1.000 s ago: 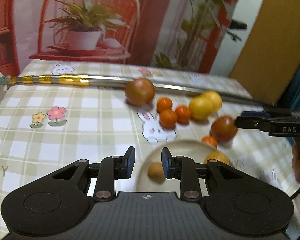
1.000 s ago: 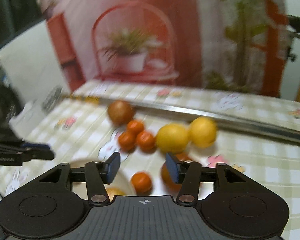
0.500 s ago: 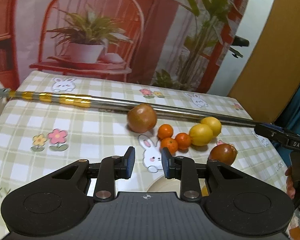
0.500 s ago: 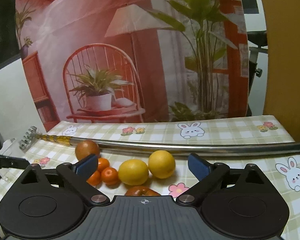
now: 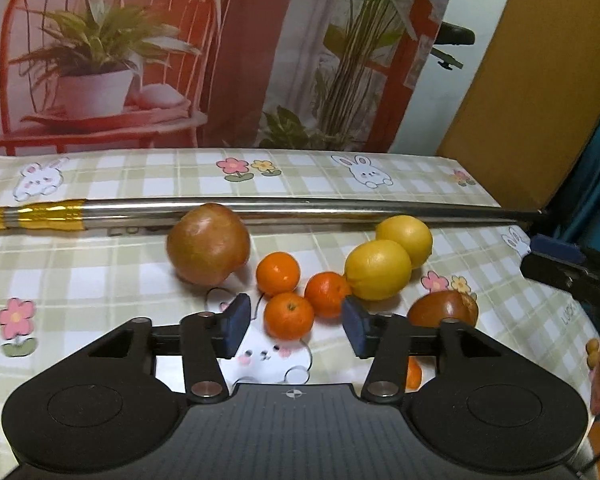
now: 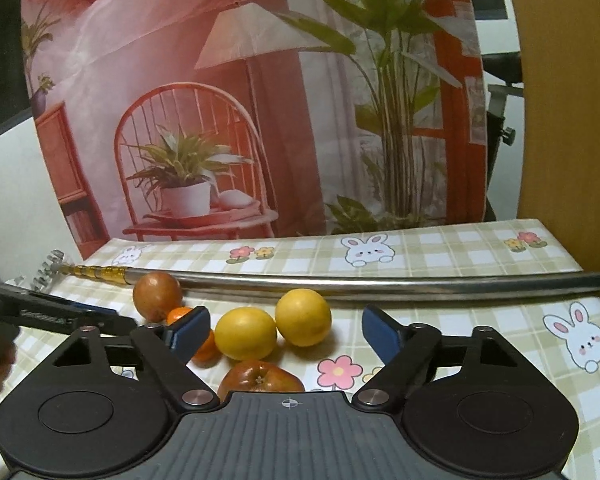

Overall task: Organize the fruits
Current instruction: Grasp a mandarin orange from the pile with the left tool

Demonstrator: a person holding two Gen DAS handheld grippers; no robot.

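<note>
We see three small, glossy tangerines (image 5: 289, 292) clustered on the checked tablecloth (image 5: 100, 280), just in front of a long, shiny metal pole (image 5: 300, 210) that serves as our landmark. Left of them, touching the pole, sits a large round russet fruit (image 5: 208, 244); to their right, two smooth yellow lemons (image 5: 388, 256) press together. A dark red, flattened tomato (image 6: 260, 376) lies nearer us than the lemons. Our left gripper (image 5: 296, 322) hovers released, its jaws framing the nearest tangerine without touching. Our right gripper (image 6: 286, 330) gapes wide and empty above the tomato. Beyond the pole, bare cloth runs to the table's far edge.
</note>
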